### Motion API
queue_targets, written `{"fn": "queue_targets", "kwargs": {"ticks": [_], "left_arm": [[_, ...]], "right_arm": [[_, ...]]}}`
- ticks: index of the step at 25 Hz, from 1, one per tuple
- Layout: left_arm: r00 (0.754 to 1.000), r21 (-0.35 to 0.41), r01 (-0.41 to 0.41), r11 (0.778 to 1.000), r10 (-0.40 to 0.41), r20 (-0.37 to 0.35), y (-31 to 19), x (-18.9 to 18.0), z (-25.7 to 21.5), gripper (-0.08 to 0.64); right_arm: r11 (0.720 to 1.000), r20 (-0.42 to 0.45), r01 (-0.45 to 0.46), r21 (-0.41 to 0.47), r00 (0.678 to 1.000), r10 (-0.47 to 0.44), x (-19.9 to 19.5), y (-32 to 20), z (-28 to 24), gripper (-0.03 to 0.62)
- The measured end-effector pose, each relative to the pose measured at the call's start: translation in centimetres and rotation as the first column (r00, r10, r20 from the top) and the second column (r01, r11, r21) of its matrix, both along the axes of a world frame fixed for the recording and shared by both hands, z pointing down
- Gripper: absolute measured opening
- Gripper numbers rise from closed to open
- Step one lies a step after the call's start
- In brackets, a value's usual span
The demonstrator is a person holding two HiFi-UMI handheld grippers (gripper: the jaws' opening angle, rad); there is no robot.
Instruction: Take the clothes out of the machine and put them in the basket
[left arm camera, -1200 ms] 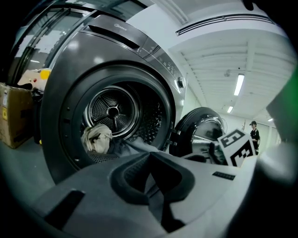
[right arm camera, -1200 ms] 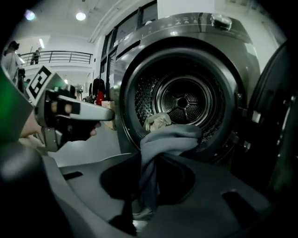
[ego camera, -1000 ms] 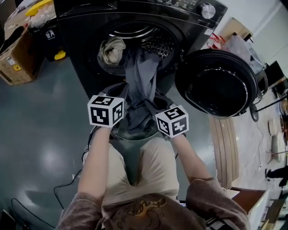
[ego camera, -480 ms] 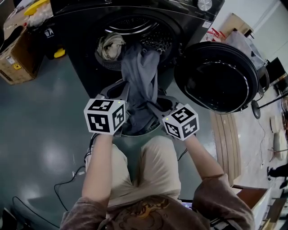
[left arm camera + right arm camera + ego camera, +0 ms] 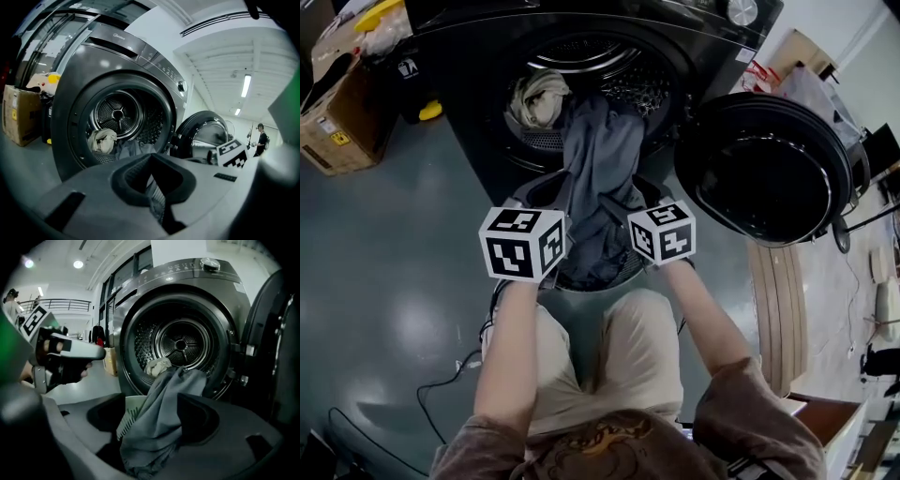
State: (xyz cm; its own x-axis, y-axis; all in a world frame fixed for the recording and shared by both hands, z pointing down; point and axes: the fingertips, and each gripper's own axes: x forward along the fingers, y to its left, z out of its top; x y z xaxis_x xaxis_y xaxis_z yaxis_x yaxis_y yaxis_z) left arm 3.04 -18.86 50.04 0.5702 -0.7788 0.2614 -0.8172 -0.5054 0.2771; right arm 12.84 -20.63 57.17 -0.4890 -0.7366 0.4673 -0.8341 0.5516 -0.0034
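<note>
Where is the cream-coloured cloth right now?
In the head view, the cream cloth sits inside the washer drum, at the left of its opening, right beside the grey garment hanging out of it.

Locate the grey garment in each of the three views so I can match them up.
Head view: the grey garment is at upper centre, hanging out of the machine.
Left gripper view: the garment is a small patch at lower centre, in the door opening.
Right gripper view: the garment fills the centre foreground, draping downward.
Shared landmark: the cream cloth in the drum, beside the garment's upper end.
</note>
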Motion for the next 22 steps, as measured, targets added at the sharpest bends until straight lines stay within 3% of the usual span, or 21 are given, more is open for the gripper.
{"fn": "queue_targets", "kwargs": {"ticks": [4, 7, 15, 19, 22], "left_arm": [[1.0, -0.005, -0.011, 1.0, 0.011, 0.024, -0.5, 0.0, 0.4, 0.005], [0.999, -0.016, -0.02, 1.0, 0.021, 0.038, -0.8, -0.2, 0.8, 0.005], [1.0, -0.028, -0.026, 0.999, 0.026, 0.011, -0.9, -0.4, 0.9, 0.005], [0.999, -0.035, -0.033, 0.999, 0.033, -0.015, -0.7, -0.5, 0.7, 0.005], [0.998, -0.046, -0.053, 0.998, 0.05, -0.047, -0.4, -0.4, 0.5, 0.005]], "right_arm": [[0.997, 0.038, -0.071, -0.001, 0.997, 0.071, -0.3, -5.7, 0.9, 0.424], [0.993, 0.002, -0.114, 0.001, 0.993, 0.114, -0.8, -10.0, 1.9, 0.491], [0.985, -0.113, -0.169, -0.045, 0.98, 0.163, -1.3, -17.6, 5.1, 0.5], [0.959, -0.085, -0.262, -0.105, 0.964, 0.254, -0.6, -19.7, 6.9, 0.5], [0.956, -0.146, -0.288, -0.06, 0.95, 0.277, -0.4, -20.2, 7.7, 0.499]]}}
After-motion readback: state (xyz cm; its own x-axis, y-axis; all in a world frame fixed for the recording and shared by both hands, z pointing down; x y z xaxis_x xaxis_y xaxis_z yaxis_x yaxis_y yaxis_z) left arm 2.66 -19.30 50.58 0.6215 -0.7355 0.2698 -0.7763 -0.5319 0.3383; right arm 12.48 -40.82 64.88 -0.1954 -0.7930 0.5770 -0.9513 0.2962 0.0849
